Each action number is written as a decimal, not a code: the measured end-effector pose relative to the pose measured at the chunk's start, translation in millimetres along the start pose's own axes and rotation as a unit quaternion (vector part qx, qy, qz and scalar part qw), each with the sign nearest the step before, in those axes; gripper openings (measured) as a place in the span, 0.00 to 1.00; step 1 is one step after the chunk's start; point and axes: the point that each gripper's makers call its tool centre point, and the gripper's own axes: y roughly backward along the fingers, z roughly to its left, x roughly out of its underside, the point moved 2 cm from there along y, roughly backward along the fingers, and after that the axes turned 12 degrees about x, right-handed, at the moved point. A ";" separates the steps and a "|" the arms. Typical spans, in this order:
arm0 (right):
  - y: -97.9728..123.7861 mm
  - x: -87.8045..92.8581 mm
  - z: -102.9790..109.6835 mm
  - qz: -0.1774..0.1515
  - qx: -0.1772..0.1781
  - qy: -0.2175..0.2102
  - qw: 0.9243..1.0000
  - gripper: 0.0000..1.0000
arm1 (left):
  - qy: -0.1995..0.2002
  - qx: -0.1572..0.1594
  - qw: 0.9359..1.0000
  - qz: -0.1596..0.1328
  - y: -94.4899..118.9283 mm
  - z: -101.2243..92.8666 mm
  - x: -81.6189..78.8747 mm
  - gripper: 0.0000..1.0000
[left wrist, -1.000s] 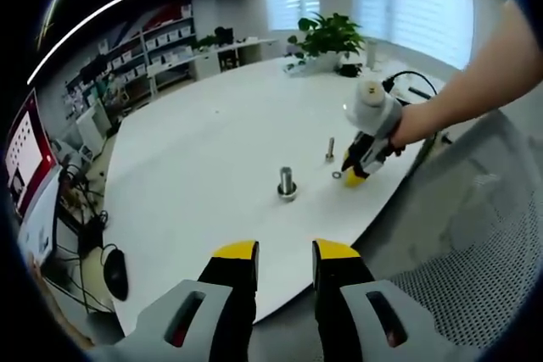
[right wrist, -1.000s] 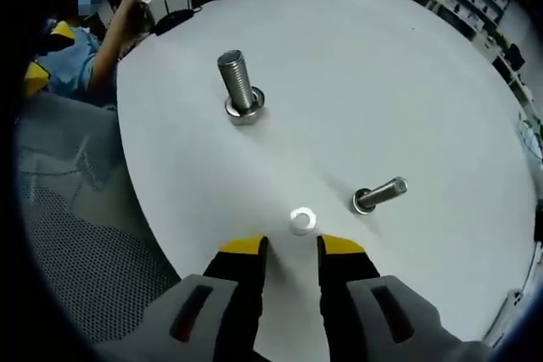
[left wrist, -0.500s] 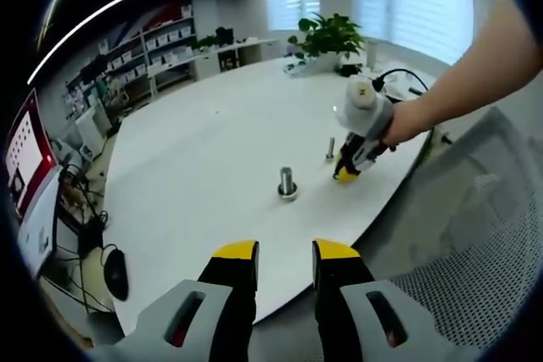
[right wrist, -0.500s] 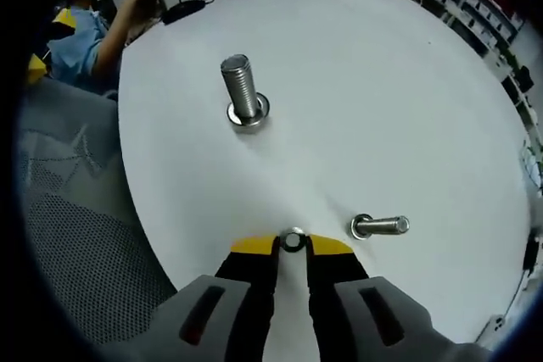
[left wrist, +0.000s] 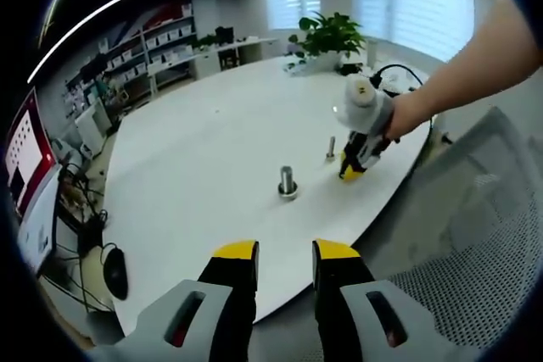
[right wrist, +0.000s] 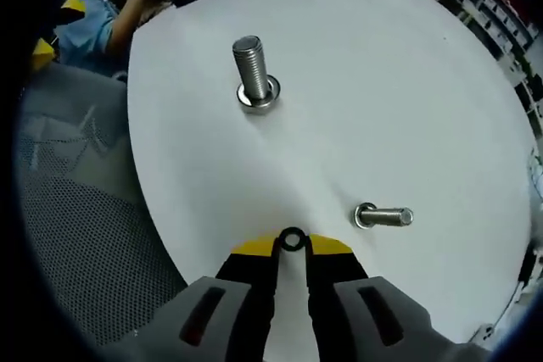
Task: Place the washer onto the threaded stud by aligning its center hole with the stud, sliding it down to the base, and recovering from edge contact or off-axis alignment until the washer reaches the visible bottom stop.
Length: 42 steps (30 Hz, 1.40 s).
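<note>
while jaws pinch washer (right wrist: 293, 239), stud (right wrist: 253, 73) stands upright.

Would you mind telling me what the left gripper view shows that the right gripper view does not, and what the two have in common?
The left gripper view alone shows the open left gripper, the right gripper from outside, a potted plant, shelves and a monitor.

The right gripper view alone shows the washer pinched in the right gripper, plus a seated person's sleeve.

Both share the white table, the large threaded stud and the smaller bolt.
</note>
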 end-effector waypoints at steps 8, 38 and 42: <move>-0.5 -1.0 0.3 0.041 0.013 -0.002 0.999 0.15 | -0.001 0.000 1.000 0.003 -0.6 0.2 0.7 0.23; 2.2 4.4 1.6 -0.045 0.059 -0.080 0.994 0.14 | -0.001 -0.006 1.000 -0.003 0.6 1.5 -1.5 0.23; 4.2 6.5 3.2 -0.042 0.056 -0.083 0.994 0.13 | -0.001 -0.005 1.000 -0.001 0.4 1.3 -0.5 0.23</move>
